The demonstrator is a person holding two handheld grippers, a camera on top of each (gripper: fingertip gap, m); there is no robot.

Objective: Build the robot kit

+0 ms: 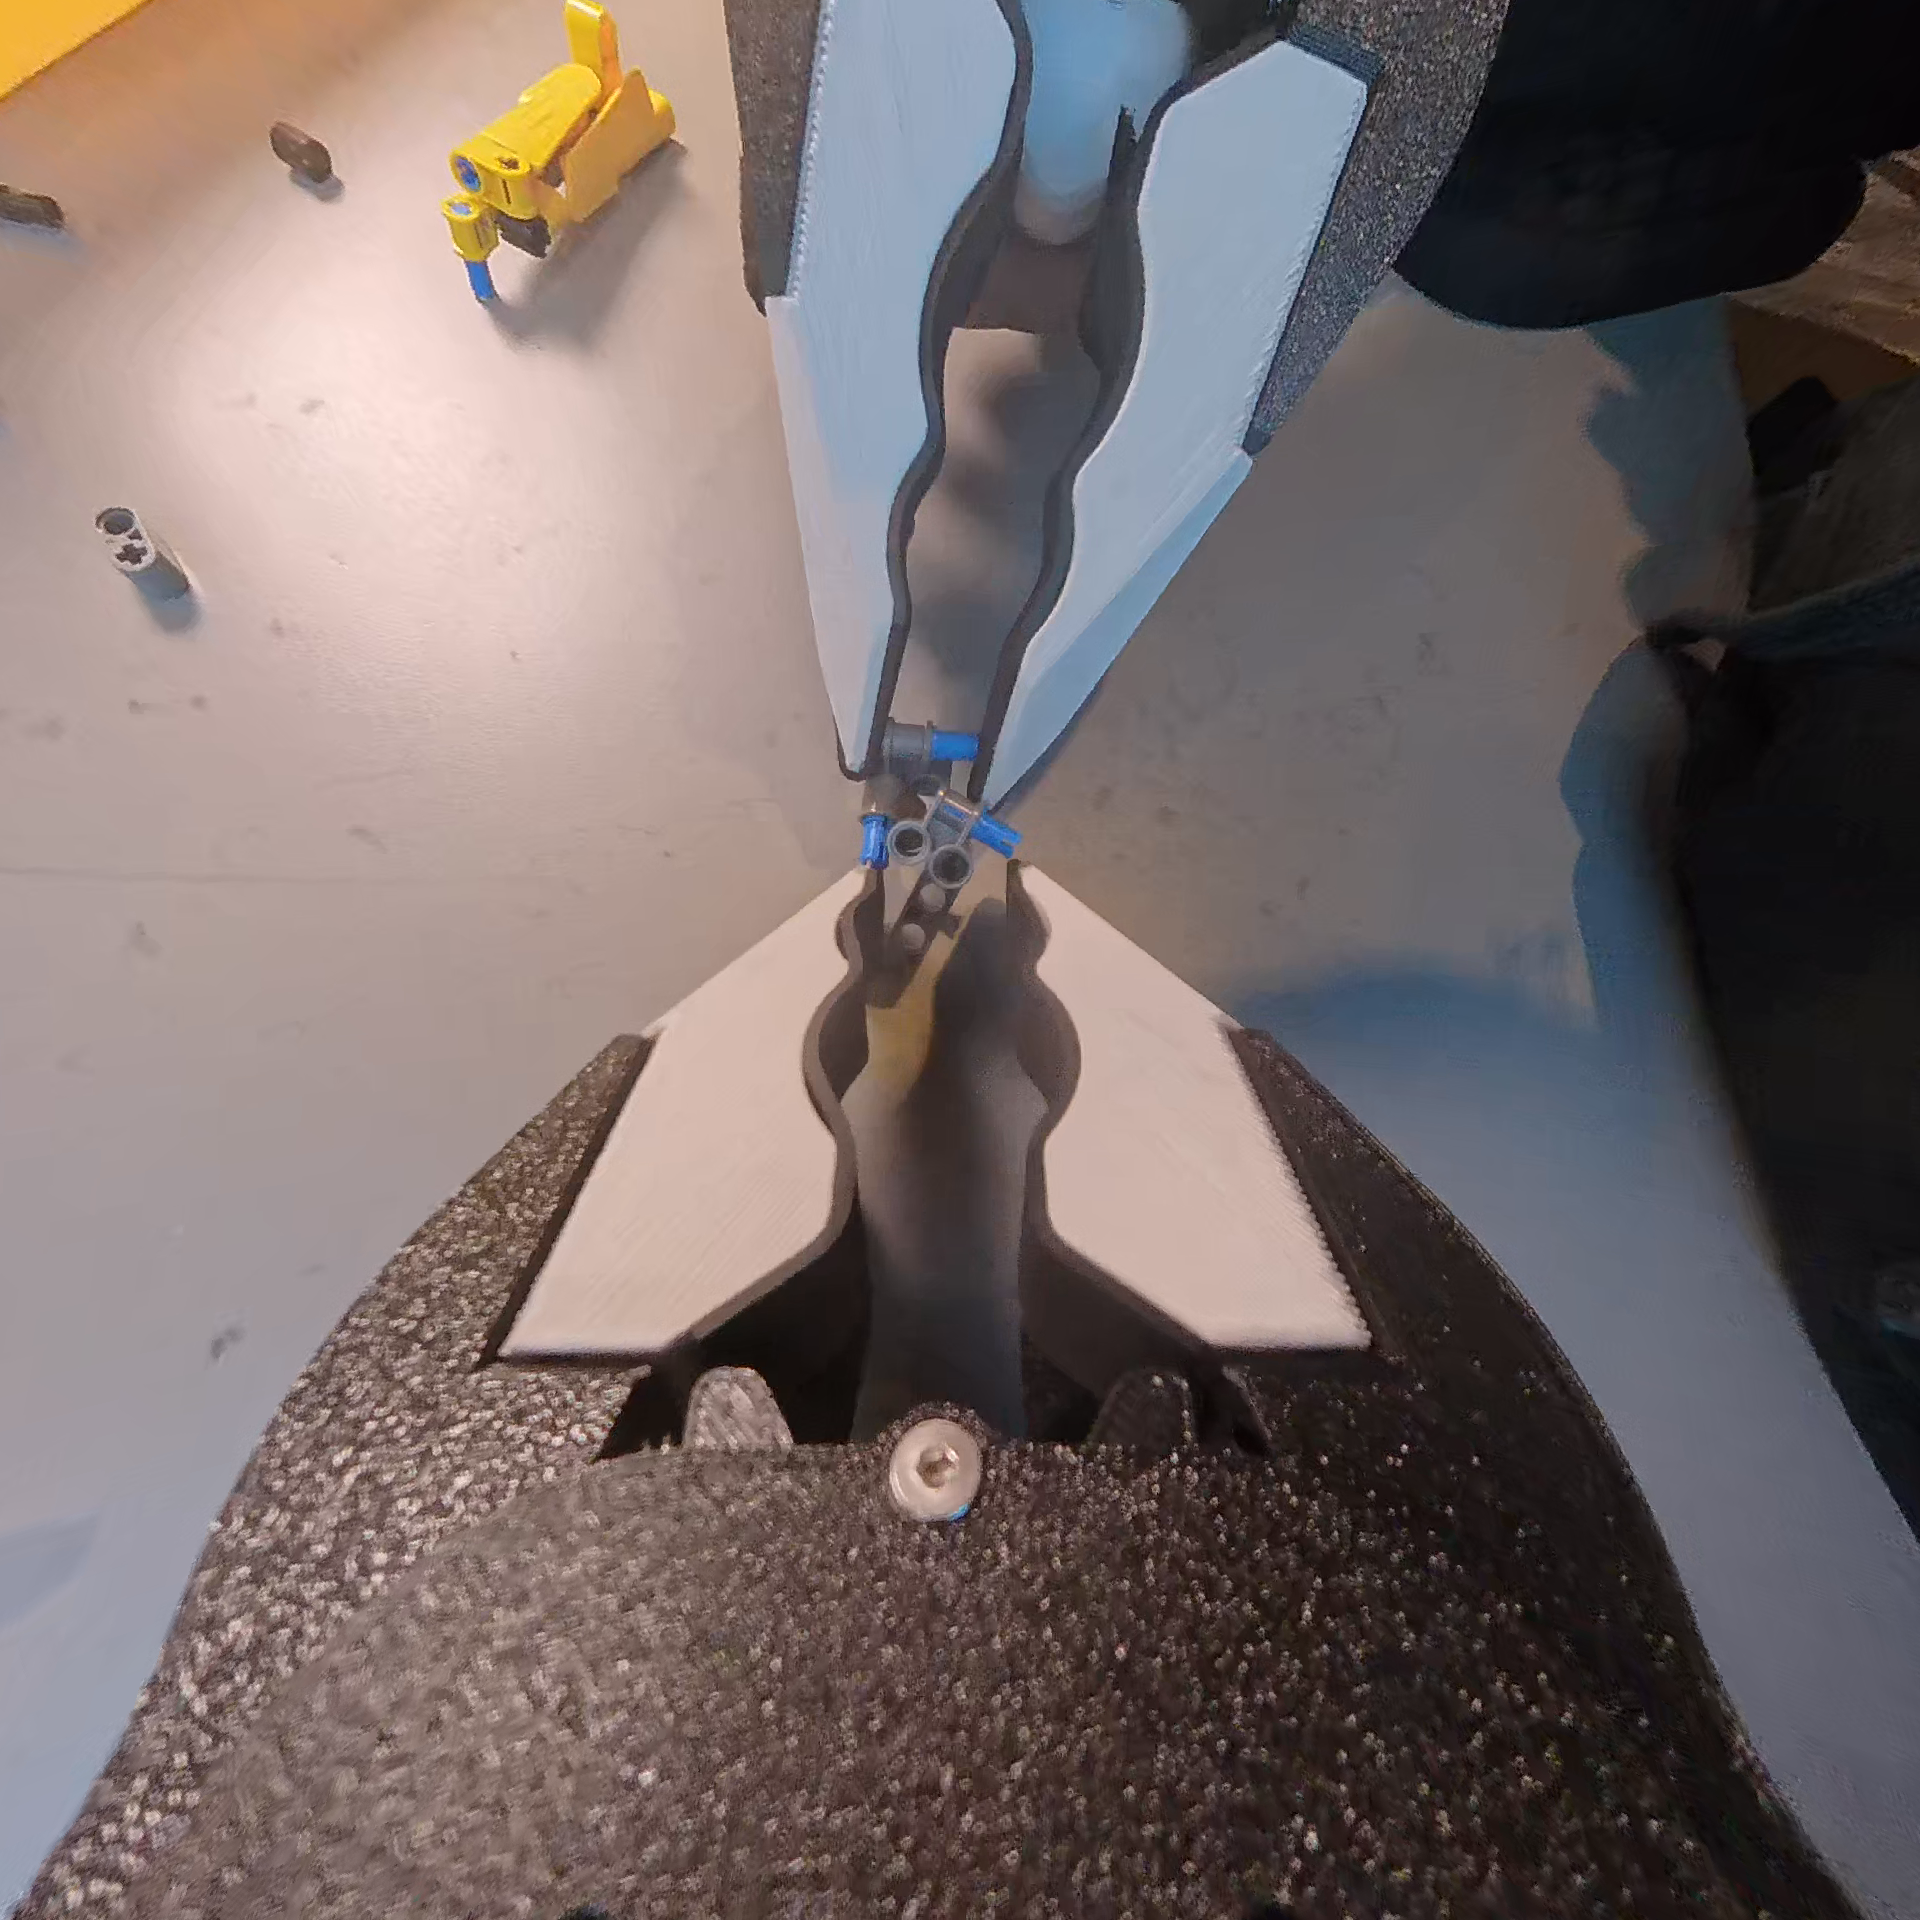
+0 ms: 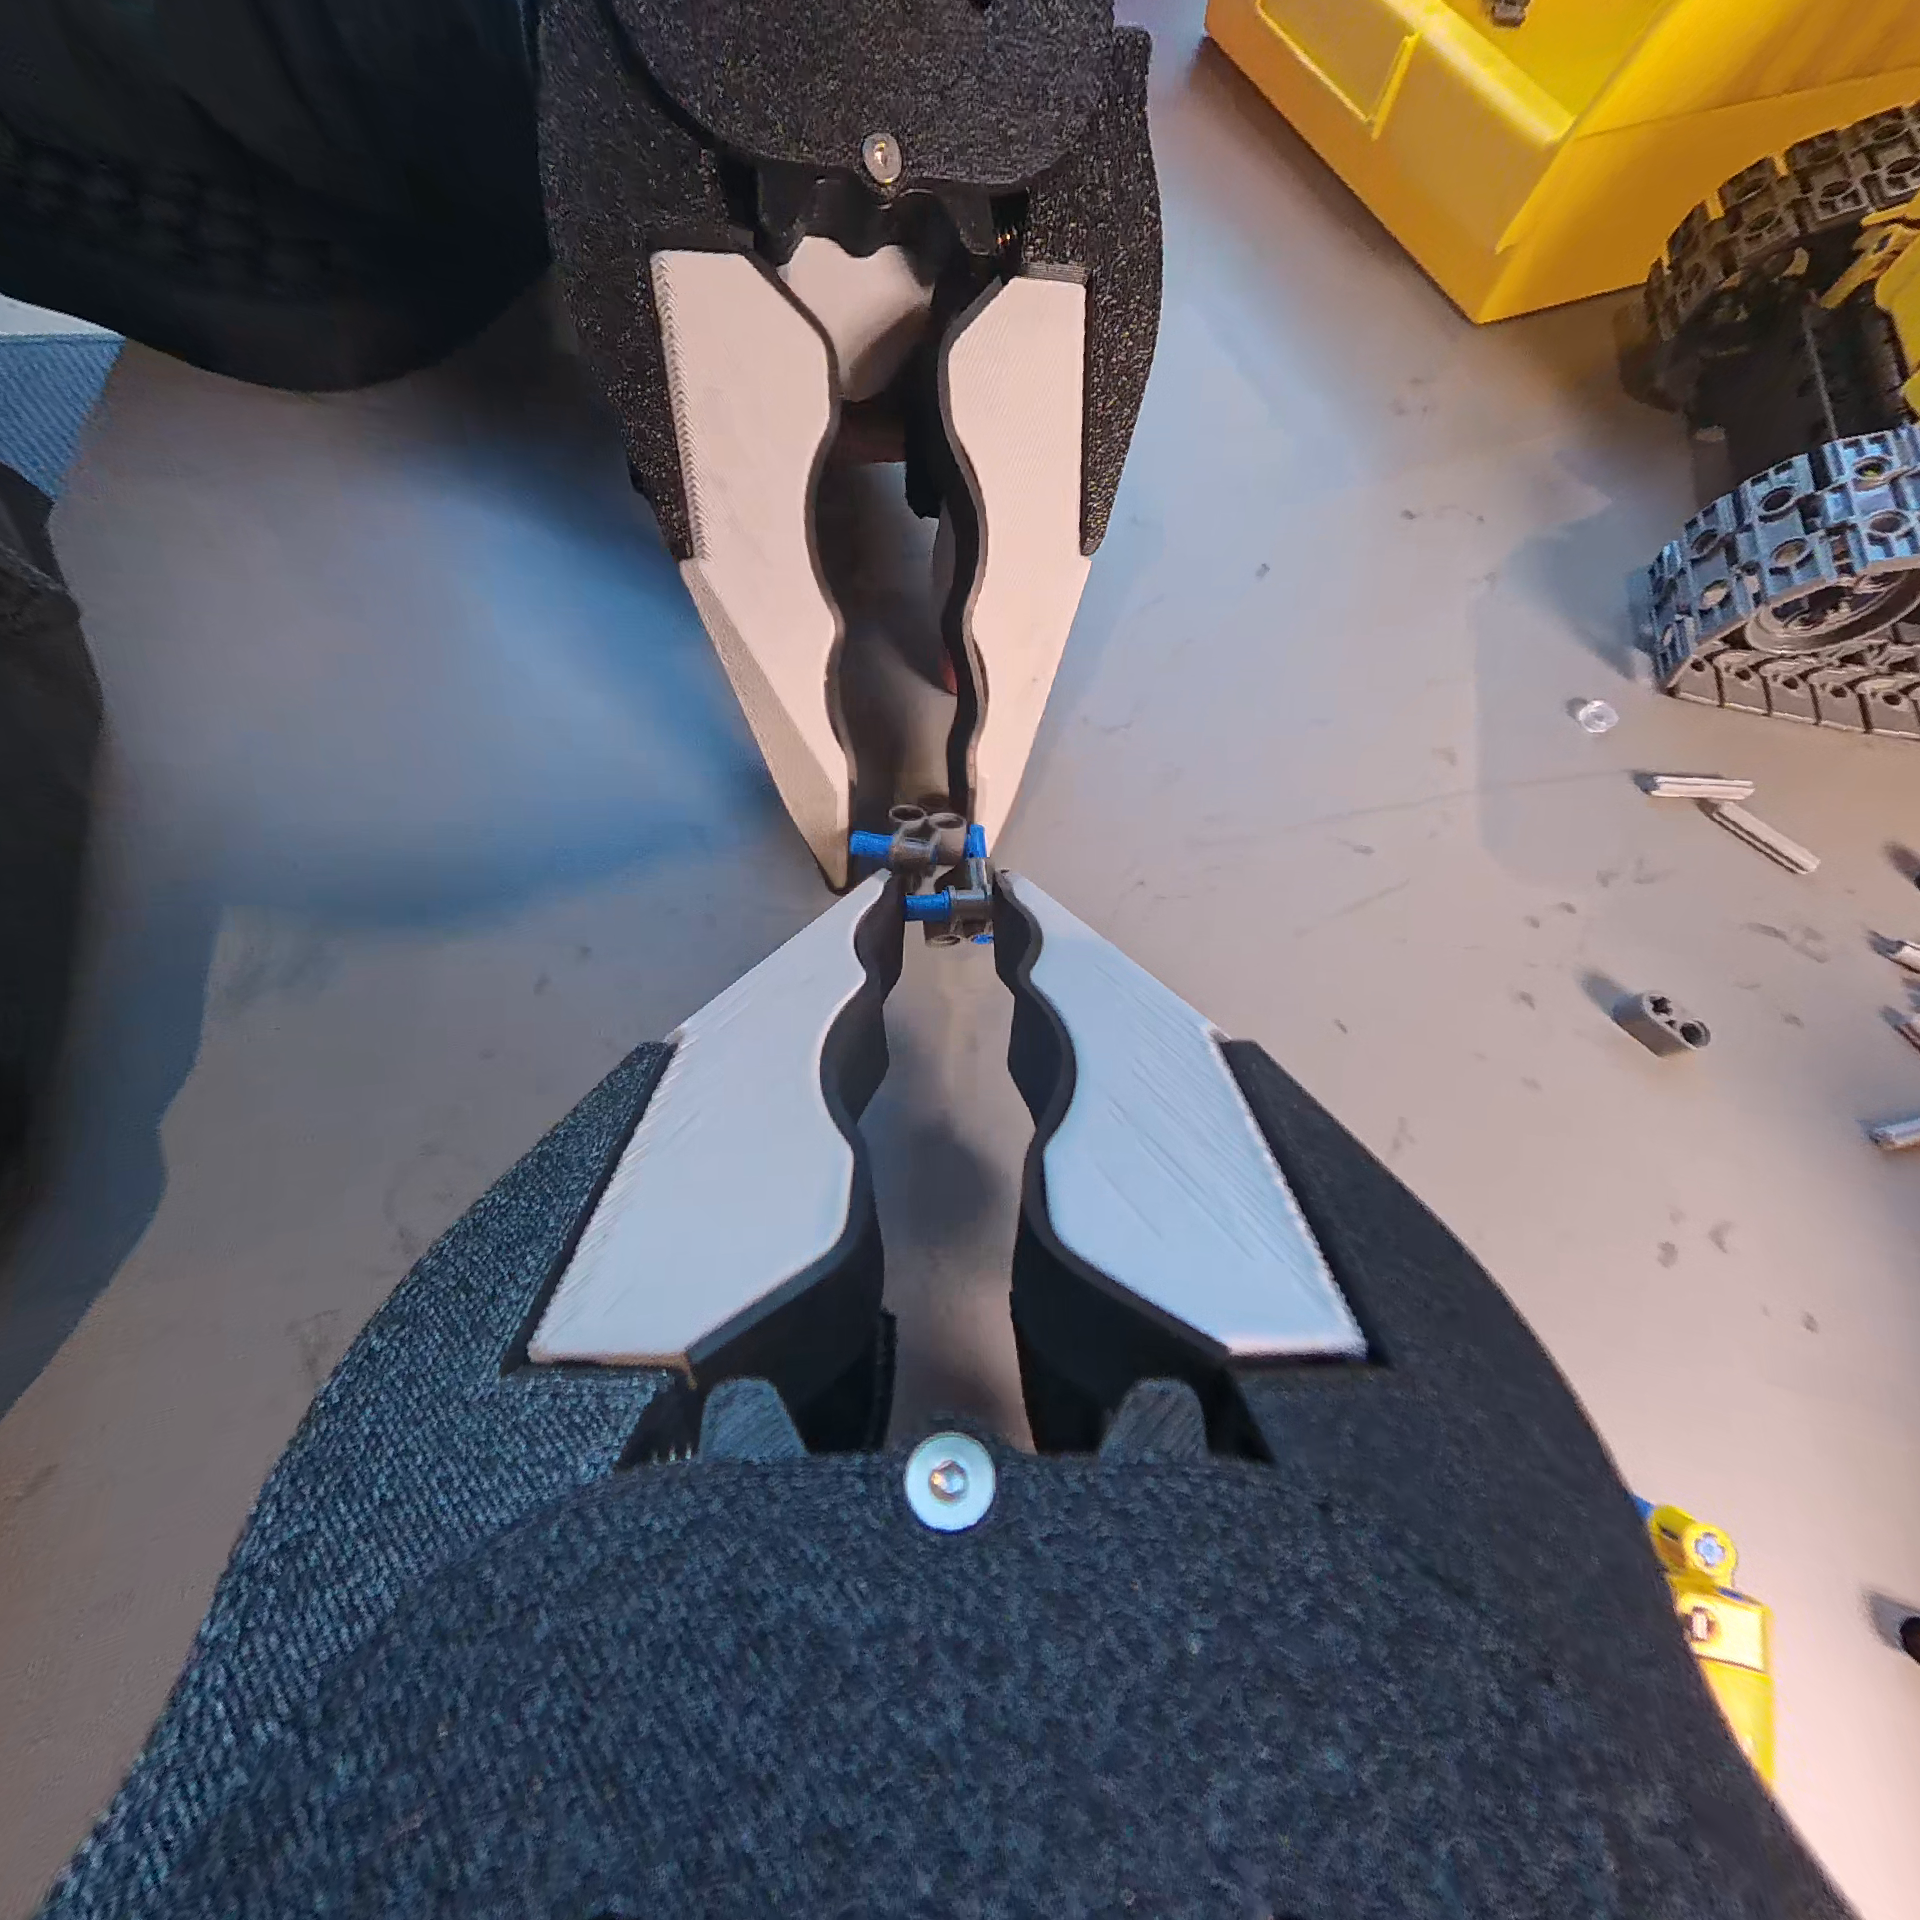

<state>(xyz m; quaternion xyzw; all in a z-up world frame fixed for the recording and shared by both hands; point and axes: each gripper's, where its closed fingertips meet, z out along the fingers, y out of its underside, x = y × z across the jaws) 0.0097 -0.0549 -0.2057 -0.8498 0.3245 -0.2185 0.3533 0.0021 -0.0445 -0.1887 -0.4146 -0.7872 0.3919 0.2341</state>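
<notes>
Grey beam (image 1: 914,914), long axis along left tool (image 1: 940,883).

A yellow brick assembly (image 1: 566,145) lies far left on the grey worktop (image 1: 416,727); a yellow box (image 2: 1558,135), black tracked wheels (image 2: 1808,582) and loose grey pieces (image 2: 1660,1018) sit at the right.

A pale grey tabletop (image 1: 436,727) is filling both views, its matte surface showing small dark scuffs and specks. Warm light is tinting the far left of the left wrist view, while cooler bluish light is falling across the right of that view and the left of the right wrist view. Soft blurred shadows are lying along the middle of the surface. Dark fabric (image 2: 208,187) is bordering the table at the far left of the right wrist view. No wall, floor or window is showing.
</notes>
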